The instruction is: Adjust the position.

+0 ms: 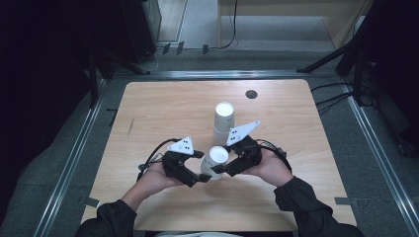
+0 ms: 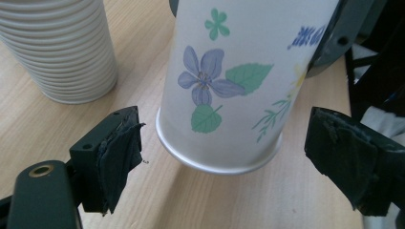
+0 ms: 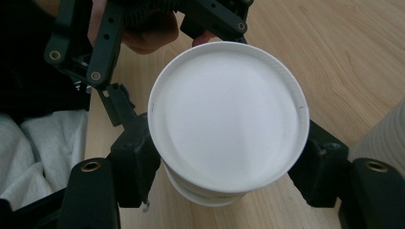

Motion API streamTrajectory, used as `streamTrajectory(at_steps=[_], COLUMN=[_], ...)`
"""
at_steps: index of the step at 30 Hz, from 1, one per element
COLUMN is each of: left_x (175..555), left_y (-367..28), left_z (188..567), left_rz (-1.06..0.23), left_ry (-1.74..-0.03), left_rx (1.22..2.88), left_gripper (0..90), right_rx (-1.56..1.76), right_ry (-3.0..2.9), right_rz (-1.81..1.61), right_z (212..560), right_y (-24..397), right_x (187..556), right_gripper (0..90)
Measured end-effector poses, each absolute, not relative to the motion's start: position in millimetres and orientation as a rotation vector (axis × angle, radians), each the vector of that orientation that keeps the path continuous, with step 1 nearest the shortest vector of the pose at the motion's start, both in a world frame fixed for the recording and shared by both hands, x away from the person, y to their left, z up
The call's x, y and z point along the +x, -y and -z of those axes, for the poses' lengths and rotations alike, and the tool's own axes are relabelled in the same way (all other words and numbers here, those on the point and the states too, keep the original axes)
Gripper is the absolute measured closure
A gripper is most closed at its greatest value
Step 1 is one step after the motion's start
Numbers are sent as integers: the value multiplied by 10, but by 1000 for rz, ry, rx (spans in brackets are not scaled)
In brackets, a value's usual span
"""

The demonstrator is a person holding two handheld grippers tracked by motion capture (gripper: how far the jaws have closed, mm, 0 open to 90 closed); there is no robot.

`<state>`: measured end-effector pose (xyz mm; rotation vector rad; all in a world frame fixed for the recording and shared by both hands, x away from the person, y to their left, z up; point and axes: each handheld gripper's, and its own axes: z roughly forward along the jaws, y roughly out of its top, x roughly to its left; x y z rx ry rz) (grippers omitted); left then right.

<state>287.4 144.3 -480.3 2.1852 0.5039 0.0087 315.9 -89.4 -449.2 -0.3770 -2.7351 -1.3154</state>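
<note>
Cup (image 1: pixel 215 160) separation underway
Right gripper (image 1: pixel 223 170) clamped the floral cup; left gripper (image 1: pixel 201 177) sat open around it, needing to close next.

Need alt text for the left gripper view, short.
A white paper cup with printed flowers and leaves hangs tilted above the wooden table, its rim between the left gripper's two open black jaws, which do not touch it. A stack of ribbed white cups stands upside down behind.
</note>
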Motion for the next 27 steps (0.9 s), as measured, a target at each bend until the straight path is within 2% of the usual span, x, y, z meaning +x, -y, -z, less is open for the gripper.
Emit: streamTrajectory(at_steps=[17, 20, 23, 27], left_x=[2852, 2855, 2863, 2860], left_y=[-1367, -1377, -1399, -1401], left_z=[4806, 4799, 4794, 4785], left_rz=[27, 30, 28, 26], left_ry=[-500, -505, -512, -511], left_rx=[2144, 2130, 2127, 2125], left_gripper=[143, 160, 218, 223], right_rx=[-377, -387, -396, -402], right_ry=[2653, 2636, 2620, 2610], right_rz=[1366, 1375, 1383, 1389], right_z=[4439, 4438, 4436, 4435], right_y=[853, 855, 860, 863], right_x=[3139, 3147, 3154, 3160], right_gripper=[336, 336, 337, 338])
